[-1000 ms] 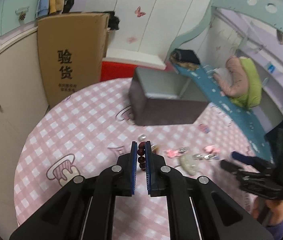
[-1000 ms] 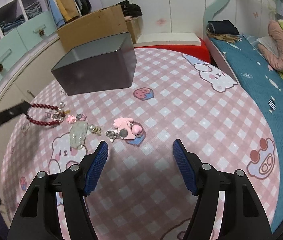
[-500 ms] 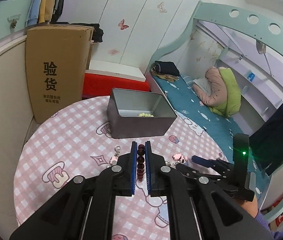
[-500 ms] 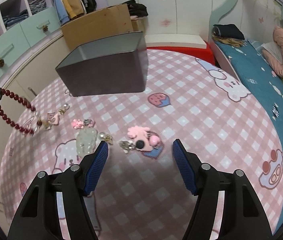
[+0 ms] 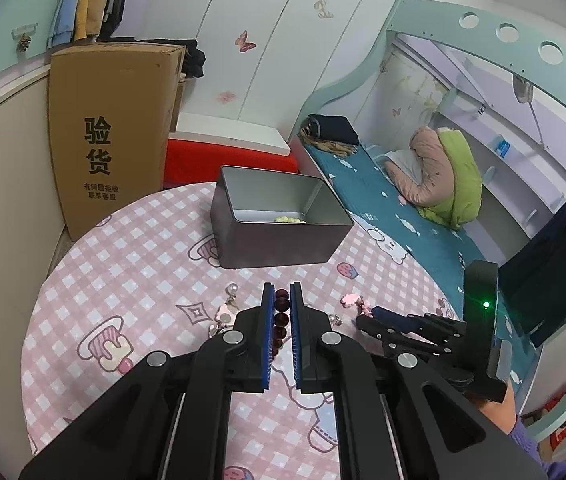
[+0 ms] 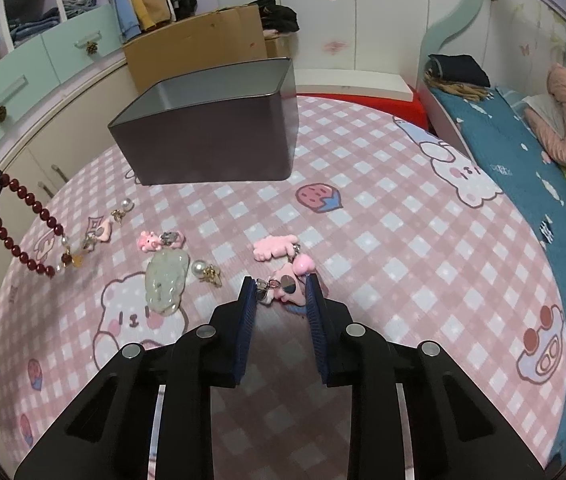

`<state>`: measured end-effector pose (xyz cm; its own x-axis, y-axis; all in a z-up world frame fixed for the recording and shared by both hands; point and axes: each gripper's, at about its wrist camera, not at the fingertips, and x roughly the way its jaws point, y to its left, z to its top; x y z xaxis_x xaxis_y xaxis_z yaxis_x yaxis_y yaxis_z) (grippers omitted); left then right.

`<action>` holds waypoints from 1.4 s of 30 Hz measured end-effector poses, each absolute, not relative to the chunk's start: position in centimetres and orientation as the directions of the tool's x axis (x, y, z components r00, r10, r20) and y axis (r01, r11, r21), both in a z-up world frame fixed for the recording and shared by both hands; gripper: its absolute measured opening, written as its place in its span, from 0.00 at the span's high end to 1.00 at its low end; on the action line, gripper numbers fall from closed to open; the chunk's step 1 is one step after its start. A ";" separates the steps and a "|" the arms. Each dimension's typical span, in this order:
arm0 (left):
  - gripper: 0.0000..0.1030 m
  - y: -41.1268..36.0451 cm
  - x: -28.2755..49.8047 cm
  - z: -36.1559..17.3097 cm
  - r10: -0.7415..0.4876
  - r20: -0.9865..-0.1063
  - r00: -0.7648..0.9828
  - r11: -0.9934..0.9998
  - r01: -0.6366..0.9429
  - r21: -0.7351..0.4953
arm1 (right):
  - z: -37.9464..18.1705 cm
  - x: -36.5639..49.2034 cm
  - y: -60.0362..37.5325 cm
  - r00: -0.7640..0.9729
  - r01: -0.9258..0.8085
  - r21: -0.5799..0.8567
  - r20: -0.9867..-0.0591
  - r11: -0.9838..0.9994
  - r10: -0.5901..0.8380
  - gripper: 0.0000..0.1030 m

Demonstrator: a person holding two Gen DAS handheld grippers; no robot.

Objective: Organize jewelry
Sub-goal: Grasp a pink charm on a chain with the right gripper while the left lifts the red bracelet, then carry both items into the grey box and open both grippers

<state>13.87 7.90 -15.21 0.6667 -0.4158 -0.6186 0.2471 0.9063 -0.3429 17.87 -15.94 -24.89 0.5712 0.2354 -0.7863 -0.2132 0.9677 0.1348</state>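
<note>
My left gripper (image 5: 282,290) is shut on a dark red bead bracelet (image 5: 281,312), held above the table. In the right wrist view the bracelet (image 6: 23,232) hangs from that gripper at the far left. An open grey tin box (image 5: 279,220) stands beyond, with pale beads inside. My right gripper (image 6: 281,282) is half closed around a pink charm keychain (image 6: 289,276) on the table, jaws on either side of it. A green jade pendant (image 6: 165,280), a pearl earring (image 6: 199,268) and small pink charms (image 6: 149,240) lie to its left.
The round table has a pink checked cloth (image 6: 383,220). A tall cardboard box (image 5: 103,128) stands behind the table on the left. A bed (image 5: 383,184) runs along the right. Cabinets (image 6: 43,60) stand at the left.
My left gripper has lifted the bracelet higher and moved nearer the tin. My right gripper has moved forward over the pink keychain and its jaws have narrowed around it.
</note>
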 end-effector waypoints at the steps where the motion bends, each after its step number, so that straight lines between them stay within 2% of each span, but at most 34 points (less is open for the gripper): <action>1: 0.94 7.9 13.9 -15.2 -0.417 -0.619 0.666 0.906 0.247 -0.344 | -24.9 17.7 -16.1 0.571 -0.210 0.136 -0.787 0.968 0.234 0.75; 9: 0.94 7.3 14.2 -14.5 -0.449 -0.605 0.658 0.891 0.282 -0.355 | -22.8 16.7 -17.4 0.606 -0.205 0.153 -0.756 0.967 0.248 0.75; 18: 0.94 5.7 15.6 -10.7 -0.477 -0.553 0.682 0.878 0.355 -0.320 | -18.0 17.9 -17.5 0.667 -0.240 0.177 -0.684 0.954 0.295 0.75; 28: 0.94 4.8 21.7 -7.3 -0.470 -0.528 0.707 0.882 0.360 -0.303 | -13.8 23.0 -15.1 0.711 -0.293 0.173 -0.618 0.940 0.335 0.75; 34: 0.94 3.9 25.4 -8.5 -0.432 -0.581 0.690 0.902 0.325 -0.284 | -14.7 26.5 -13.1 0.690 -0.303 0.170 -0.640 0.938 0.339 0.75; 42: 0.94 3.1 28.5 -13.9 -0.379 -0.687 0.620 0.925 0.277 -0.261 | -17.3 29.0 -11.6 0.641 -0.308 0.176 -0.688 0.935 0.340 0.75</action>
<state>28.55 3.12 -13.94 0.6202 -0.3790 -0.6869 0.2765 0.9250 -0.2607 29.01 -11.58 -17.31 0.6412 0.3402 -0.6878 -0.3075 0.9352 0.1758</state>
